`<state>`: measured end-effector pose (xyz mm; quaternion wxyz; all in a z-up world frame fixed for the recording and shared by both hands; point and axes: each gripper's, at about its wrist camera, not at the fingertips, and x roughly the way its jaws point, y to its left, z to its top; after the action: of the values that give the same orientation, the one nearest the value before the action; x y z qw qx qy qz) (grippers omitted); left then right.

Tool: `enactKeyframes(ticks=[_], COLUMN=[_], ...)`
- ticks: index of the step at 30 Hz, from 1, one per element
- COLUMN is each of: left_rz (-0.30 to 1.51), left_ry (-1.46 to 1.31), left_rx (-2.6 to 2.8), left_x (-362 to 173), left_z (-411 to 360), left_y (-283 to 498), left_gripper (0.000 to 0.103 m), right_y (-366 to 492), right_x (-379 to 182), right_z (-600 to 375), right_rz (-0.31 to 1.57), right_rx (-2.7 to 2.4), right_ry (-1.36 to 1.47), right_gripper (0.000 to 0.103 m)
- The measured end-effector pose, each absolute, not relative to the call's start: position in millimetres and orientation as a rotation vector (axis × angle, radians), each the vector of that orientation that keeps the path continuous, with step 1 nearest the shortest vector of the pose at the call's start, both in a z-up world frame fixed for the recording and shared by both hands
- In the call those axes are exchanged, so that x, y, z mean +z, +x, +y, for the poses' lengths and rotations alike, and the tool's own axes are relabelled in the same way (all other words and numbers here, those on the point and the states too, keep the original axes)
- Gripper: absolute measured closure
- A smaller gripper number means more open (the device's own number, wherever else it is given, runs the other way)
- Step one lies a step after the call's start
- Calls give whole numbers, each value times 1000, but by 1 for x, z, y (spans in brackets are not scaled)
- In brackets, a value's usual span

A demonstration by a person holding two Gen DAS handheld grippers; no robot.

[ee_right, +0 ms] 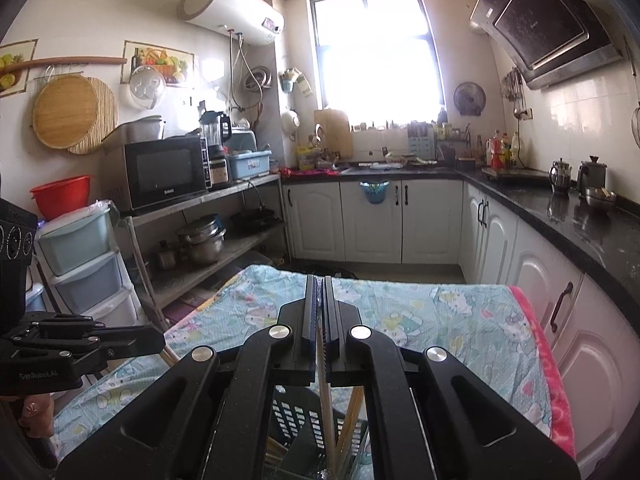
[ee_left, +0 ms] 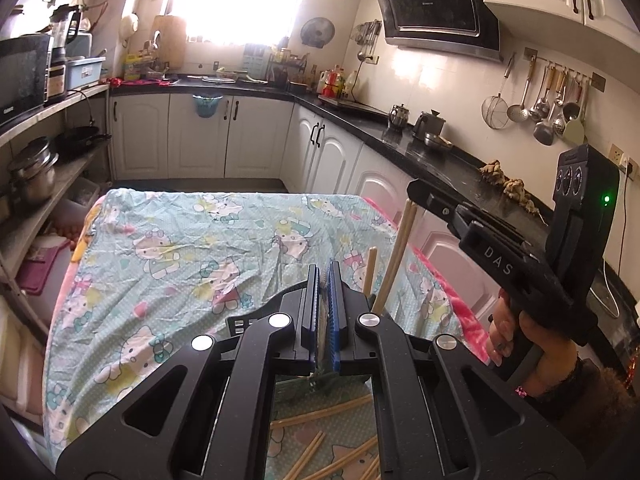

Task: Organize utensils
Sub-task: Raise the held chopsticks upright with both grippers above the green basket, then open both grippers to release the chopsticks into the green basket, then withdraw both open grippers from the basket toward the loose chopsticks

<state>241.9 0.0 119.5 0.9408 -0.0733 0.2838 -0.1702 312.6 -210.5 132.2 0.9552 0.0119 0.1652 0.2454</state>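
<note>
While both hands hang over the tabletop, the black slotted basket (ee_right: 295,416) is my landmark; it sits on the cat-print cloth (ee_left: 180,240), straight below both tools.

Left fingers (ee_left: 325,271): clenched, pads nearly meeting. A thin stick (ee_left: 320,344) shows as a pale sliver between the pads. Seen from the right wrist, a pale end pokes out under those tips, off to the left of the basket. I read it as a chopstick but cannot be sure from this angle.

Right fingers (ee_right: 319,280): clenched on a chopstick (ee_right: 326,408). It runs down from between the pads into the basket, close to upright with a slight lean. From the left wrist, two pale shafts show just under the right tool's tip, slanting down behind the left tool toward the basket. I cannot tell whether both are gripped.

My right hand (ee_left: 516,332) wraps the right tool's handle, to the right of the basket.

Standing stick (ee_left: 370,272): a shorter one rises just left of the slanting pair, on the basket's far side; its foot is hidden behind the left tool.

Loose chopsticks (ee_left: 320,414): several lie flat on the cloth on the near side of the basket, crossing at odd angles, seen through the gap in the left tool's frame.

More yellowish sticks lean inside the basket beside the gripped chopstick; count unclear.
</note>
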Motion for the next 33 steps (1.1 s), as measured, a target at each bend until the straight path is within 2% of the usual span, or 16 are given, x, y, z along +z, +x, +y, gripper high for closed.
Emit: enactKeyframes(ticks=[2, 3, 4, 6, 8, 10, 17, 22, 25, 33], left_rz=[580, 582, 582, 586, 587, 585, 539, 495, 458, 440], left_ry=[-151, -152, -155, -162, -167, -177, -217, -223, -226, -249], left_rx=[-344, -342, -338, -333, -328, -325, -316, -299, -282, -260], left_x=[118, 118, 118, 117, 117, 118, 129, 140, 146, 145], left_z=[0, 0, 0, 1, 2, 3, 10, 16, 21, 36], left_y=[242, 243, 243, 244, 243, 243, 235, 226, 216, 198], left_gripper=[101, 101, 101, 101, 98, 82, 57, 25, 11, 11], right_y=[313, 314, 314, 314, 312, 309, 296, 286, 277, 257], right_x=[130, 129, 128, 126, 126, 126, 129, 132, 135, 138], right_z=[-210, -210, -210, -212, -212, -213, -218, -226, -230, -238], right_rz=[345, 352, 359, 370, 377, 378, 378, 384, 373, 368], right_rx=[491, 490, 487, 477, 483, 476, 460, 457, 453, 435], right_ry=[24, 25, 26, 34, 34, 20, -4, -9, -11, -10], right_gripper=[98, 90, 77, 68, 68, 65, 57, 48, 43, 37])
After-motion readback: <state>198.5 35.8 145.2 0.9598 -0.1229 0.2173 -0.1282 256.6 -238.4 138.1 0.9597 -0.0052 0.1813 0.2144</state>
